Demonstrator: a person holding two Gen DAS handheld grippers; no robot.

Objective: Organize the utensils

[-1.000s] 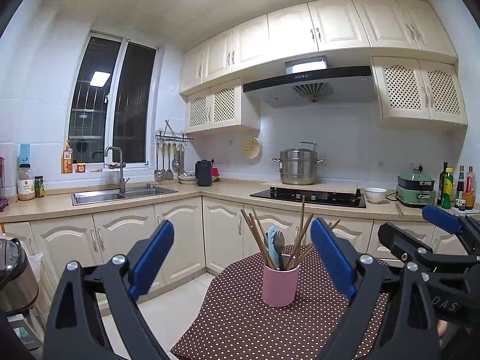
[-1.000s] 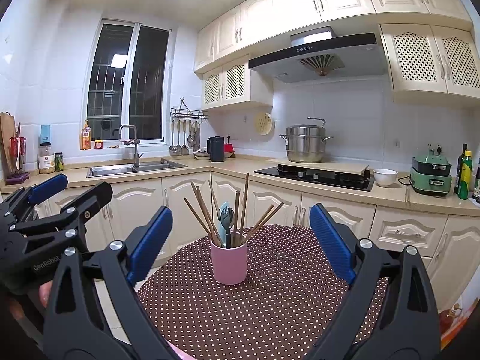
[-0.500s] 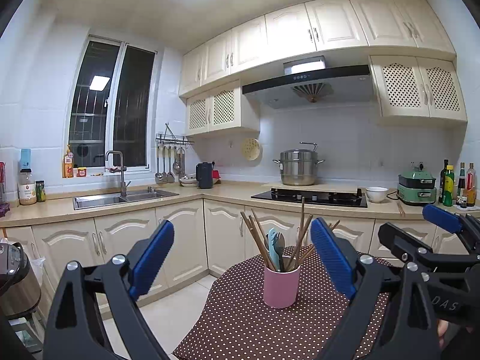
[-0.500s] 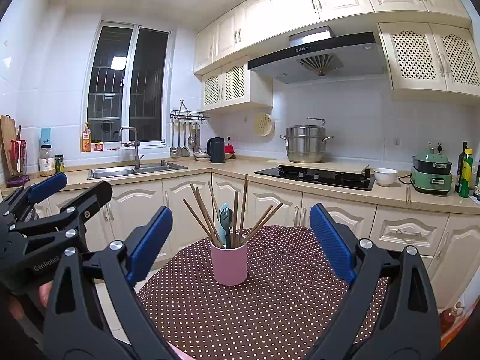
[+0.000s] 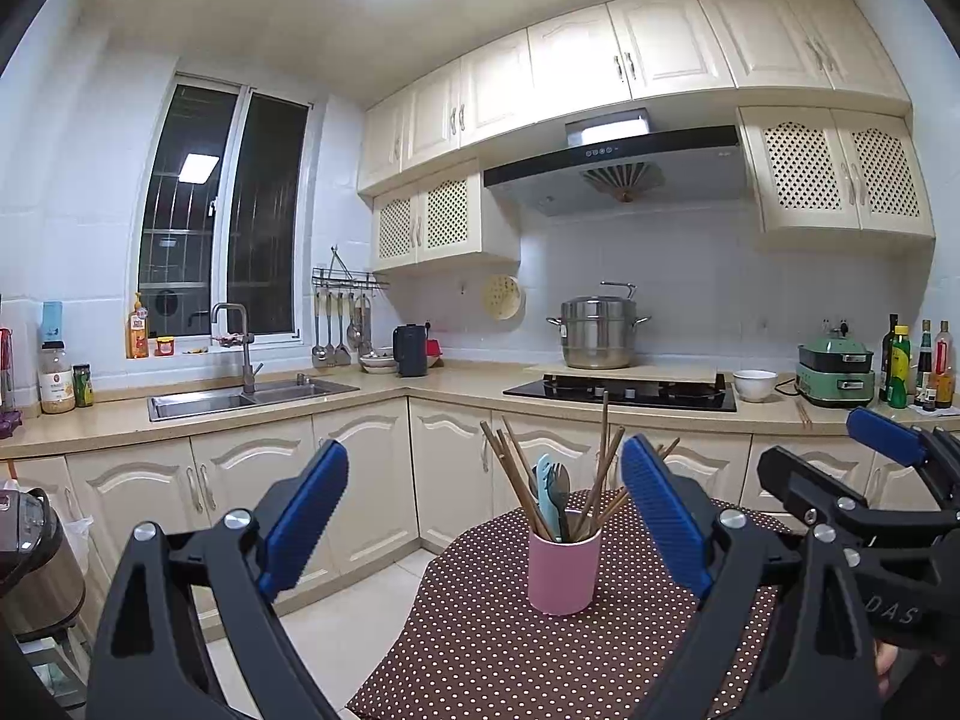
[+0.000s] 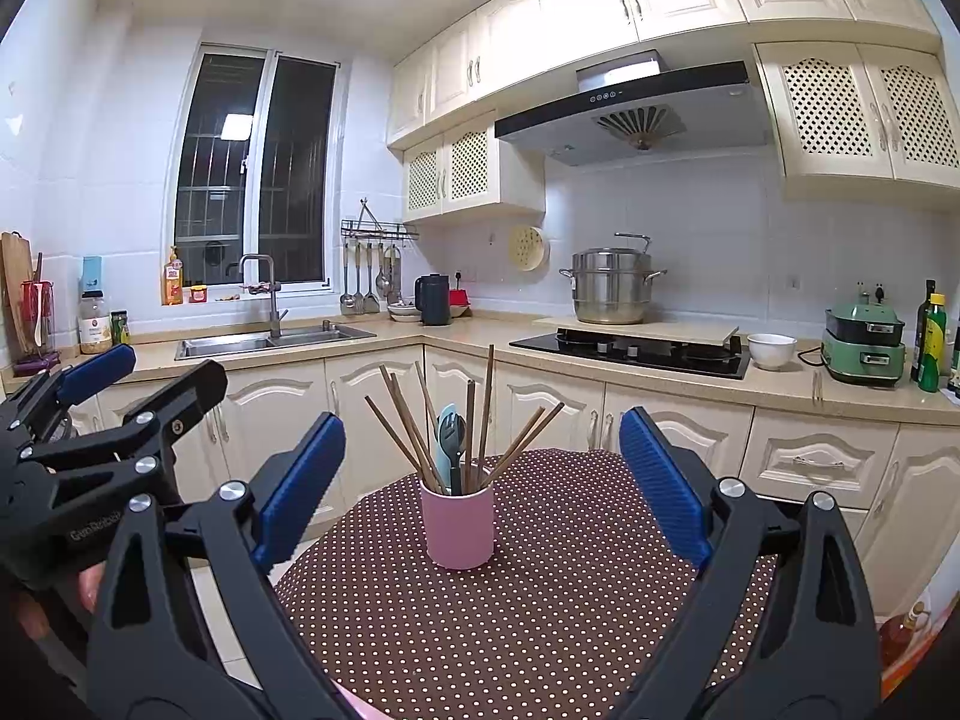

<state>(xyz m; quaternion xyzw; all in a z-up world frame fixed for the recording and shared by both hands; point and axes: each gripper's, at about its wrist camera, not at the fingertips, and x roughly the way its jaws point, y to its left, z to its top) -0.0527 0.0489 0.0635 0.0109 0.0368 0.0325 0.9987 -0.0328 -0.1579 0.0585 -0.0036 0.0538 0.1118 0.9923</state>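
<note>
Left tongs (image 5: 483,525) and right tongs (image 6: 480,483) level, side by side, both gaping wide and empty, pink cup (image 6: 457,531) at twelve o'clock on dotted tabletop (image 6: 540,612), upright, chopsticks (image 6: 408,429) fanned out, spoon (image 6: 451,435) among them

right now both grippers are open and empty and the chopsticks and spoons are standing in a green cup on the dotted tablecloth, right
Not quite: the cup is pink, not green, as the right wrist view shows. The rest holds: the left gripper and right gripper are both open and empty, and the chopsticks and spoons stand in that cup on the dotted tablecloth.
</note>
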